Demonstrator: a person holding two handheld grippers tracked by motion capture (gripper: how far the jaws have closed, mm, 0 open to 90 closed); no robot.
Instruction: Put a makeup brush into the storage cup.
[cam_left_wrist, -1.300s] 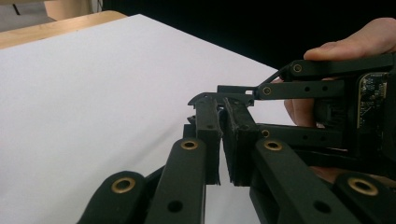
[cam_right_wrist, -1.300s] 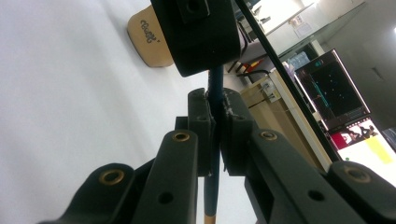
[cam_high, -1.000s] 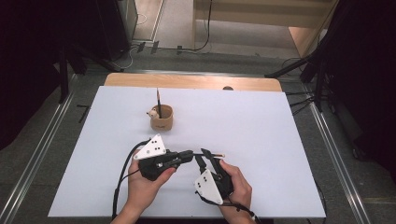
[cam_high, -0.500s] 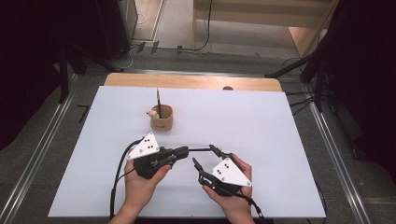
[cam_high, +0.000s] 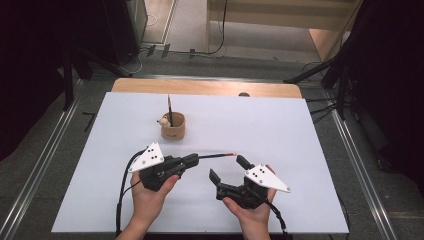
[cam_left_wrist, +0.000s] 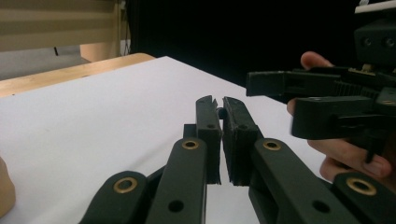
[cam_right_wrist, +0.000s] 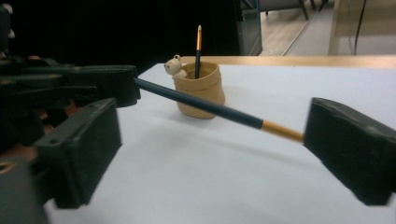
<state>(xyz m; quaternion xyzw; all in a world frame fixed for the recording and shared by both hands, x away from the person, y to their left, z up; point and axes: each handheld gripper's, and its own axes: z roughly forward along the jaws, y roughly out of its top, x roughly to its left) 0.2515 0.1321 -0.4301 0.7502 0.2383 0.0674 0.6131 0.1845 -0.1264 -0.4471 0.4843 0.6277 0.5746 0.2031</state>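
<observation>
- Work in hand, as judged: pencils go into the tan holder (cam_high: 173, 127). One pencil (cam_high: 169, 109) already stands upright in it, a small bear figure (cam_right_wrist: 176, 66) on the holder's rim.
- Second pencil (cam_high: 216, 156) not yet in. It is carried level above the white table (cam_high: 300, 150), at about 5 o'clock from the holder and near it.
- Left gripper (cam_high: 192, 160): jaws pressed together, pinching the pencil's dark end; orange end points toward 3 o'clock.
- Right gripper (cam_high: 229, 168): jaws have just been opening, now spread wide. In the right gripper view the pencil crosses between them and its orange tip meets or passes behind the right-hand jaw; no pinch.
- Handover to the left looks finished.
- Left to do, by my reading: swing the pencil upright, carry it toward 11 o'clock over the holder, lower it in, let go.
</observation>
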